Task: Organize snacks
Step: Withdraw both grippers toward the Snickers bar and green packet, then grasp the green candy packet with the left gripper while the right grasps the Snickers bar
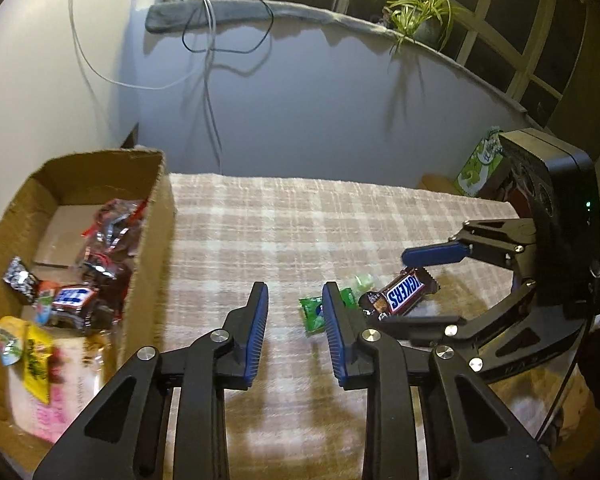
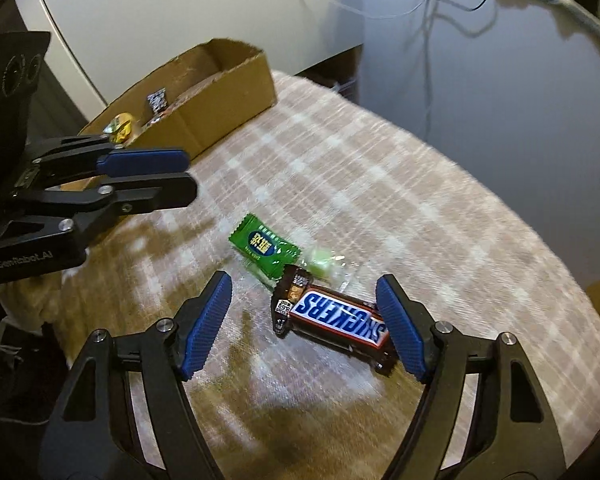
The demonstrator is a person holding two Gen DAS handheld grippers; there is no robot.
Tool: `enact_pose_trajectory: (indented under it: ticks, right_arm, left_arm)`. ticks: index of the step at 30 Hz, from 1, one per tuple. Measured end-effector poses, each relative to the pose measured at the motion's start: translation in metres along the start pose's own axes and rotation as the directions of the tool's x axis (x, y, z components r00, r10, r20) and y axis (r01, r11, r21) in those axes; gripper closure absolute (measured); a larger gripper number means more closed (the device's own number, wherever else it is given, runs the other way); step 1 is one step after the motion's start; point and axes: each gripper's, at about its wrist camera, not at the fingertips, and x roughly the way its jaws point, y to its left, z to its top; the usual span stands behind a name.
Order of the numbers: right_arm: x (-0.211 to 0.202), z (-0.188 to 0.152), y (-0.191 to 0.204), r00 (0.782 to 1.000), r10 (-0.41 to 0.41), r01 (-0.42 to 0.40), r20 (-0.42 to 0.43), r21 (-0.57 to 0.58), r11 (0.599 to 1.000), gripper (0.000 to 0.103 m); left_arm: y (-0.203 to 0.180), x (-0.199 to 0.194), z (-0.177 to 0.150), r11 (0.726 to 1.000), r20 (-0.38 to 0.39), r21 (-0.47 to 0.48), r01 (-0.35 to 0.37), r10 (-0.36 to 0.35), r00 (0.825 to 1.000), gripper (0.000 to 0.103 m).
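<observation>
At far left a cardboard box (image 1: 156, 216) holds gathered snacks. Right of it, the left tongs (image 1: 295, 320) hang narrowly parted and empty over the plaid worktop (image 1: 300, 220). Next lies a green candy packet (image 2: 262, 245), then a Snickers bar (image 2: 340, 318) between the right tongs (image 2: 303, 322), spread wide and gripping nothing. Best practice, likely: lower them, centre the pads across the bar, close before lifting.

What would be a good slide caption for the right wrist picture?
Open right gripper hovering over a Snickers bar beside a green candy on the plaid cloth.
</observation>
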Motion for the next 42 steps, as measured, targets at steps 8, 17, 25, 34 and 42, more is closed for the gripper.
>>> enact_pose_trajectory:
  ticks: [8, 17, 25, 34, 42]
  right_arm:
    - [0.011, -0.009, -0.005, 0.996, 0.057, -0.059, -0.070, -0.030, 0.998, 0.026]
    - [0.004, -0.025, -0.008, 0.996, -0.006, 0.004, -0.087, -0.017, 1.000, 0.049]
    - [0.001, -0.028, -0.008, 0.994, -0.066, 0.067, -0.081, 0.003, 0.998, 0.061]
    - [-0.002, -0.031, -0.009, 0.990, -0.108, 0.111, -0.091, 0.024, 0.994, 0.063]
    - [-0.001, -0.030, -0.010, 0.990, -0.111, 0.115, -0.087, 0.037, 0.993, 0.063]
  left_arm:
    - [-0.005, 0.027, 0.007, 0.999, -0.061, -0.015, 0.043, -0.044, 0.997, 0.080]
    - [-0.017, 0.053, 0.003, 0.998, -0.137, 0.053, 0.045, -0.037, 0.990, 0.080]
    - [-0.038, 0.050, -0.012, 0.981, -0.159, 0.192, 0.031, 0.000, 0.987, 0.079]
    - [-0.047, 0.053, -0.014, 0.965, -0.145, 0.261, -0.014, 0.053, 0.988, 0.079]
    - [-0.044, 0.057, -0.005, 0.964, -0.126, 0.263, -0.050, 0.086, 0.988, 0.076]
